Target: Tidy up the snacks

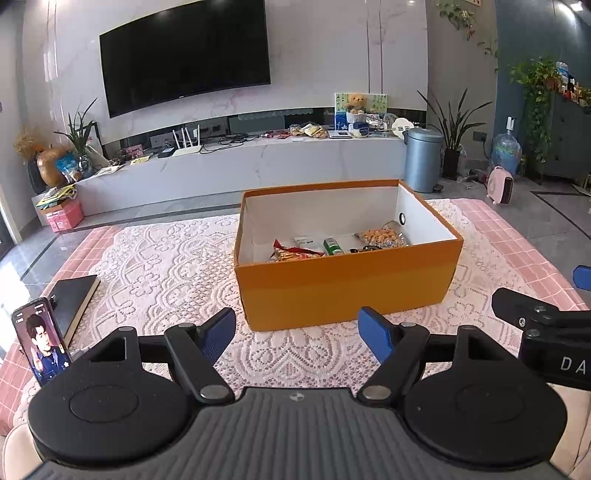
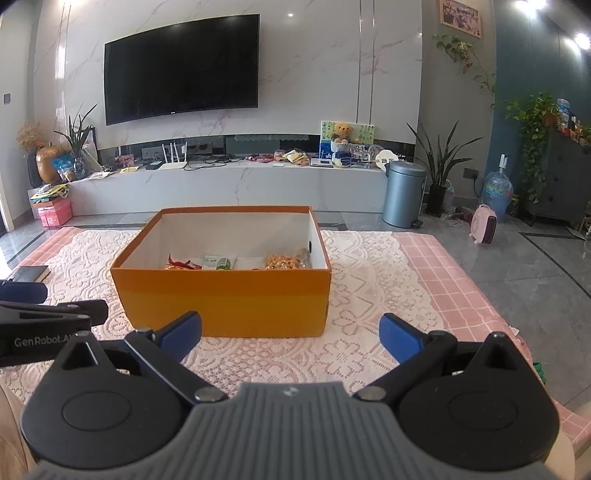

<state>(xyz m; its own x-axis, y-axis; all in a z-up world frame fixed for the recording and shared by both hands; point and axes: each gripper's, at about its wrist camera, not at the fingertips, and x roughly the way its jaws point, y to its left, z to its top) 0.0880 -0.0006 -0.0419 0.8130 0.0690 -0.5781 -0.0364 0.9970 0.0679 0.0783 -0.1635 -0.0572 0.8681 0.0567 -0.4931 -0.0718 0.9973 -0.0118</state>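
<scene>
Left wrist view, lower centre: the left gripper [image 1: 297, 334], blue pads spread wide with nothing between them, above a white lace cloth [image 1: 166, 266] on a pink checked table cover [image 1: 517, 236]. The right wrist view shows the right gripper [image 2: 290, 336] likewise released and empty over the same cloth.

Each view catches the other tool at its edge: the right gripper's body enters at the right edge of the left wrist view, bearing the letters "DA"; the left gripper's body enters at the left edge of the right wrist view, lettered "GenRobot.A", the rest hidden.

Only the left wrist view shows, lower left, a phone [image 1: 40, 341] standing upright with a lit screen; the dark book [image 1: 74, 299] beside it appears whole here, and only as a corner at the right wrist view's left edge.

Mid-frame: an open orange box [image 1: 343, 284] with white inner walls, just beyond both grippers. Inside lie the snacks: a red-and-orange packet [image 1: 295, 253], a green tube [image 1: 332, 246] and a clear bag of golden pieces [image 1: 384, 236]; their print is too small to read.

Far field: a blue-grey bin [image 1: 423, 158], a white TV bench [image 1: 258, 162] with a teddy bear [image 1: 356, 103], and a wall-mounted television [image 1: 184, 55]. The right wrist view alone shows a framed picture [image 2: 461, 16], upper right.
</scene>
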